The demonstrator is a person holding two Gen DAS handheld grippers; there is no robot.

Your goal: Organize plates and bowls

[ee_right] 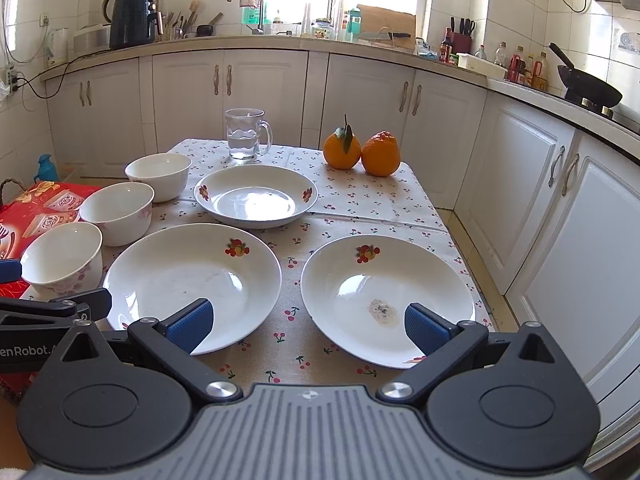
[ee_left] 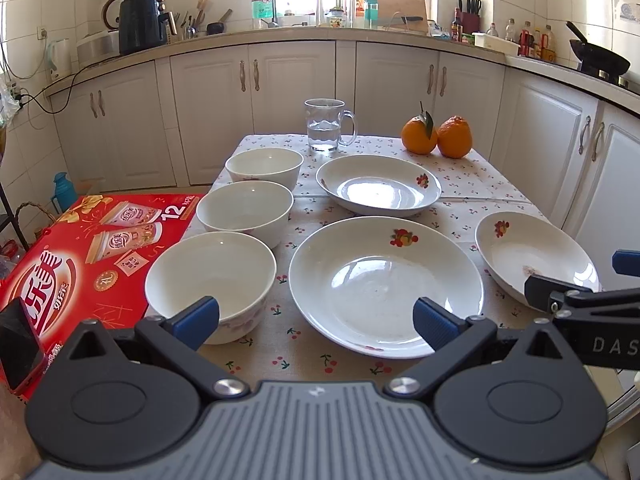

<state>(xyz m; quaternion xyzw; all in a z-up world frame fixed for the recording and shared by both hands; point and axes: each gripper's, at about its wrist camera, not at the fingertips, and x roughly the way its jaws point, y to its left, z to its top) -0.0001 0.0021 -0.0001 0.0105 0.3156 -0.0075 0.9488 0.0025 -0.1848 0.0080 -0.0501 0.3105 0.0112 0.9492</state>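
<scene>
We see that our left gripper (ee_left: pixel 316 318) and right gripper (ee_right: pixel 308 320) look the same: black arms with silver screws, blue ribbed pads (ee_right: pixel 190 324) on the fingertips, and a grey ribbed body. White letters are printed on the side.

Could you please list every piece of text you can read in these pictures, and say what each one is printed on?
"12": red carton left of the table.
"DAS", cut off: right gripper body, left wrist view.
"enRobot.", cut off: left gripper body, right wrist view.
Large Chinese characters on the carton: not reliably readable.
Counter bottle labels: too small.
</scene>
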